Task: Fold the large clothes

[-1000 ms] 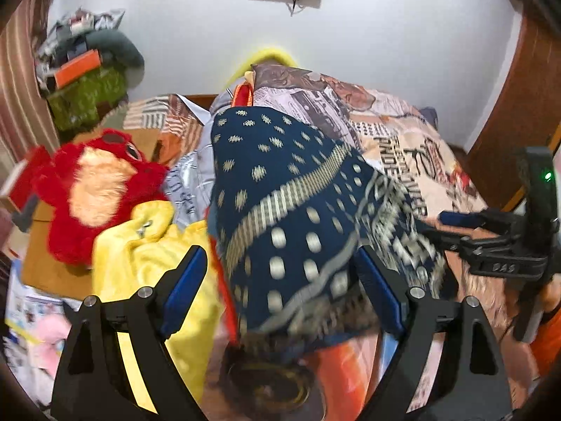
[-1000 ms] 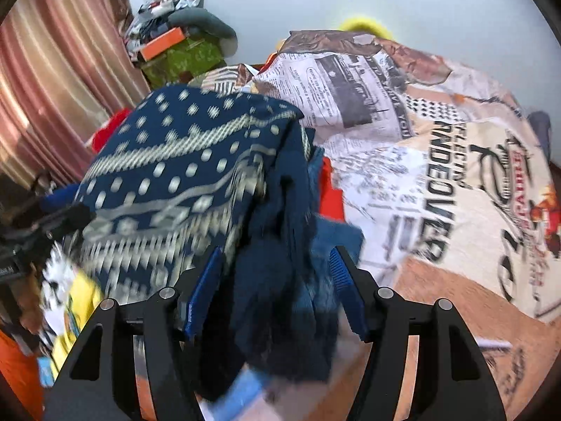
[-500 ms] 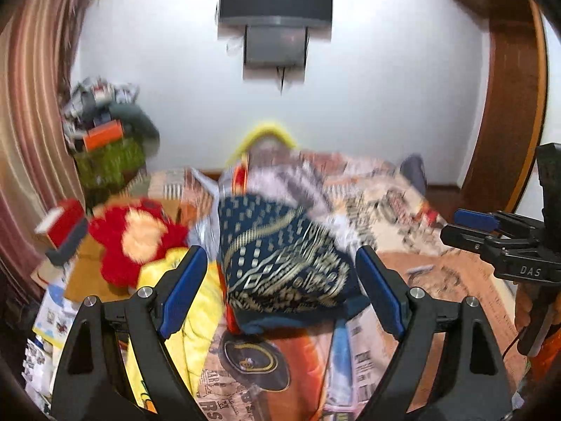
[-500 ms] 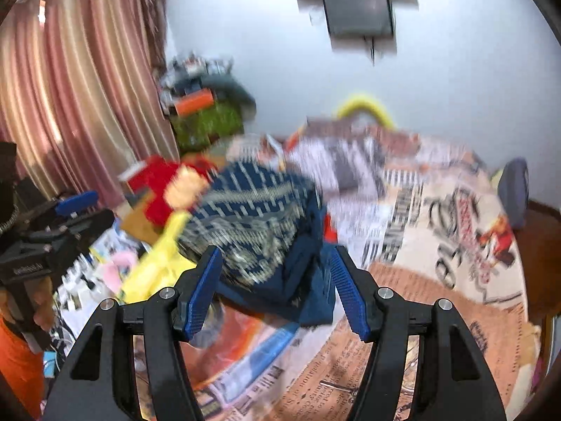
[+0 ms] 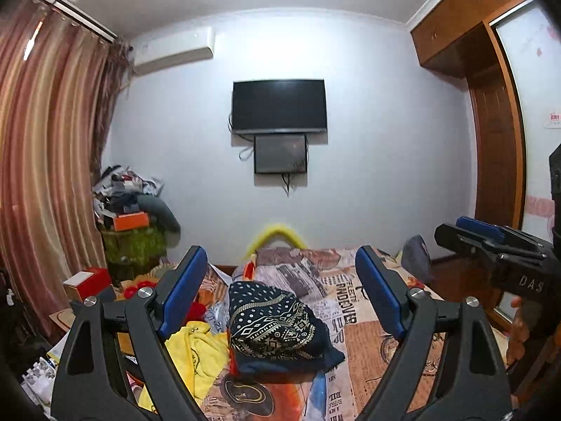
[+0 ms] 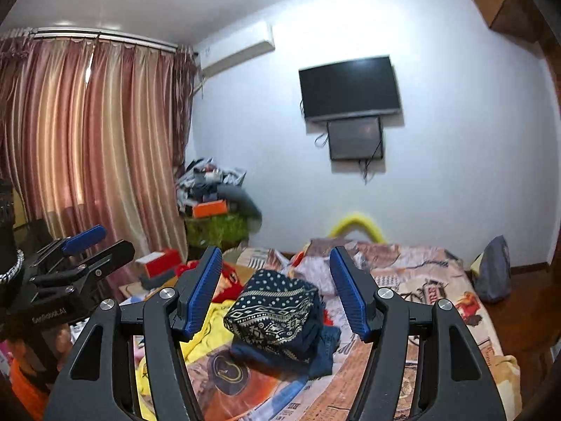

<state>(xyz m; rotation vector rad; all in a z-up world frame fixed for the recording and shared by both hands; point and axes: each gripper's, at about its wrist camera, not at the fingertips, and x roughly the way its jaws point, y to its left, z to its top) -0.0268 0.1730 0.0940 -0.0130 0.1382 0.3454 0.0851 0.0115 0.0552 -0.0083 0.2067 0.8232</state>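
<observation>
A folded dark blue garment with cream dots and patterned bands (image 5: 277, 322) lies on top of a small pile of clothes on the bed (image 5: 364, 319); it also shows in the right wrist view (image 6: 277, 312). My left gripper (image 5: 282, 294) is open and empty, held well back from and above the pile. My right gripper (image 6: 277, 291) is open and empty, also raised and apart from the garment. The right gripper shows at the right edge of the left wrist view (image 5: 491, 245), and the left gripper at the left of the right wrist view (image 6: 80, 259).
A yellow cloth (image 5: 196, 354) lies left of the pile, with a red plush toy (image 6: 228, 284) behind it. A cluttered stand (image 5: 133, 231) stands by striped curtains (image 5: 45, 175). A TV (image 5: 278, 105) hangs on the far wall. A wooden wardrobe (image 5: 498, 140) is right.
Both grippers have pulled back and up from the blue garment, which now lies folded on the pile. The views have tilted up to show the wall and TV.
</observation>
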